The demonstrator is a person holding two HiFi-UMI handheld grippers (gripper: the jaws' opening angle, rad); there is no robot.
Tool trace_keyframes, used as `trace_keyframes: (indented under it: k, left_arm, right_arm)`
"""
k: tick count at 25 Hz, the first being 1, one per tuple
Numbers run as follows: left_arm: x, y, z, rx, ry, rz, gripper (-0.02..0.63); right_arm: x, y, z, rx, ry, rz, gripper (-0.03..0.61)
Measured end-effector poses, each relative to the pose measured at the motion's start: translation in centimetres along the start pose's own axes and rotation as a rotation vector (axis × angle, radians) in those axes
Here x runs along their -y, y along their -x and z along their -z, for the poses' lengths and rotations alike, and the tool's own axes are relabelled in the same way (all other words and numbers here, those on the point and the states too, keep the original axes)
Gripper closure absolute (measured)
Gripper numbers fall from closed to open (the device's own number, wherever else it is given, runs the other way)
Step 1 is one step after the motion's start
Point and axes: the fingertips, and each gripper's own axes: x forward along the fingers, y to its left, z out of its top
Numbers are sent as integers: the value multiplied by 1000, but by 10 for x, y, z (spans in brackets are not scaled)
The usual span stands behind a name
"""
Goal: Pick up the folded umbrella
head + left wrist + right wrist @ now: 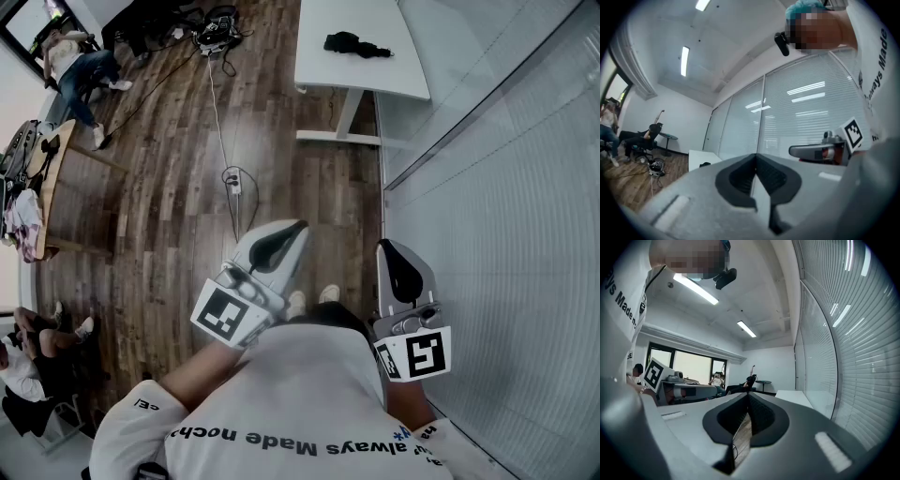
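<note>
Nothing is done yet: the folded umbrella (356,44) lies untouched on the white table (375,77), well apart from the left gripper (296,231) and right gripper (392,253), both jaws together, empty

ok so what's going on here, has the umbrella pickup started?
Not yet. A person stands on the wood floor, holding both grippers level in front of them. The left gripper and the right gripper are shut with nothing between the jaws. The folded umbrella lies untouched on the white table, well ahead of both grippers.
</note>
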Motion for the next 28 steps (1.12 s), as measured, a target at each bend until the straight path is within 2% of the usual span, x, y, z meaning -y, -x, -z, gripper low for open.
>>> trace_keyframes:
  k: [8, 13, 17, 28]
  left_arm:
    - [-20, -34, 7, -15, 12, 16, 611]
    - [-35, -70, 13, -21, 11, 14, 611]
    - [-60, -120, 22, -41, 10, 3, 611]
    - [-126, -296, 12, -42, -14, -16, 611]
  right_arm:
    - [25, -30, 3, -4, -5, 2, 577]
    - [59, -54, 8, 7, -21, -1, 577]
    - [104, -87, 11, 13, -23, -14, 577]
    - [255, -189, 0, 22, -30, -55, 577]
